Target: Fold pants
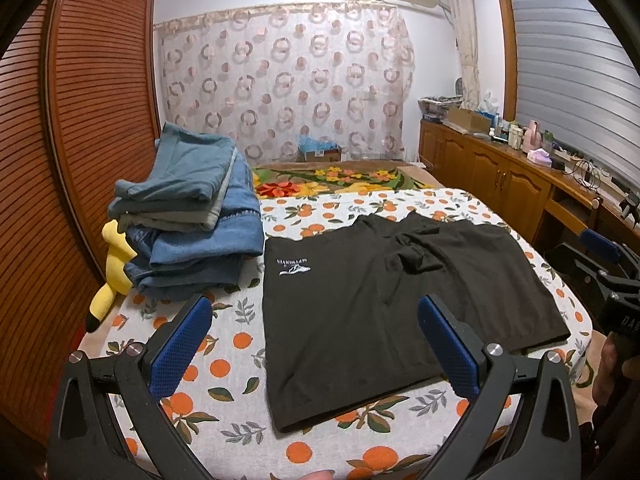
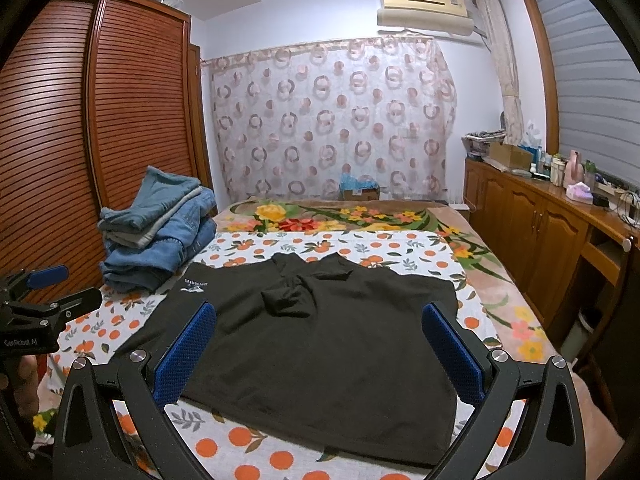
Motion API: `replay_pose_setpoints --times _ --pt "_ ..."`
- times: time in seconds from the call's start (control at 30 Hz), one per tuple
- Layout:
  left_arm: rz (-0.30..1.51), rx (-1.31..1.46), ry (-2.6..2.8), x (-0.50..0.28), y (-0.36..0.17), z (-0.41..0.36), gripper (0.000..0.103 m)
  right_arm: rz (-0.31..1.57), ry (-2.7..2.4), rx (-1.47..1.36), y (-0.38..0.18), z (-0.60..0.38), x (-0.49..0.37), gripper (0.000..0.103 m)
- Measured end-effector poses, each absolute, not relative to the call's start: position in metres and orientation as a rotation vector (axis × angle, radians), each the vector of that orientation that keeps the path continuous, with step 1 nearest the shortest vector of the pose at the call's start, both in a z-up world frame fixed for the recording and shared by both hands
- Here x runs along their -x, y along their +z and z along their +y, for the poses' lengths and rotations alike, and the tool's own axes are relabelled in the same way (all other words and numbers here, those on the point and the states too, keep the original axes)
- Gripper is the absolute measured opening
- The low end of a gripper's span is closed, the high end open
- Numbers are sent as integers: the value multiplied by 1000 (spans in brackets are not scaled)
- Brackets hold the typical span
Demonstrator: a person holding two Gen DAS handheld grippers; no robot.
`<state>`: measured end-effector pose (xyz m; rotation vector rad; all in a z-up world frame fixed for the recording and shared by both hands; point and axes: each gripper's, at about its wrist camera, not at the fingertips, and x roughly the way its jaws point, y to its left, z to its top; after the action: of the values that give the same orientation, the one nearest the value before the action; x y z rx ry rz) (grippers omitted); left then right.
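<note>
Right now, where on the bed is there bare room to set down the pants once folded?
Bare orange-print sheet lies between the black pants and the near-left edge, and as a strip beyond them toward the floral blanket. The left side is crowded by the denim stack and yellow plush.

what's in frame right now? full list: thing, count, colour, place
black shorts: 1, black with white logo, spread flat on the sheet
folded pile of jeans: 1 pile, blue denim, left of the shorts
plush toy: 1, yellow, beside the pile at the bed's left edge
orange-print sheet: 1, white with oranges, under the shorts
floral blanket: 1, multicolour, far end of bed
wardrobe: 1, brown, left
sideboard: 1, brown, right, cluttered top
left gripper: jaws open, above the shorts
right gripper: jaws open, above the shorts
</note>
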<state>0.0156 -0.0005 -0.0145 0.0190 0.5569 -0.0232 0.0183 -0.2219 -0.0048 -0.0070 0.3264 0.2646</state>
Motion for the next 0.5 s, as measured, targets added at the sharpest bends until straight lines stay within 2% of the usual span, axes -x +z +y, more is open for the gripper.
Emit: replay_pose_setpoints --times 0.5 --pt "639 -29 -37 -32 -46 25 103 393 293 39 -11 -220 -33 103"
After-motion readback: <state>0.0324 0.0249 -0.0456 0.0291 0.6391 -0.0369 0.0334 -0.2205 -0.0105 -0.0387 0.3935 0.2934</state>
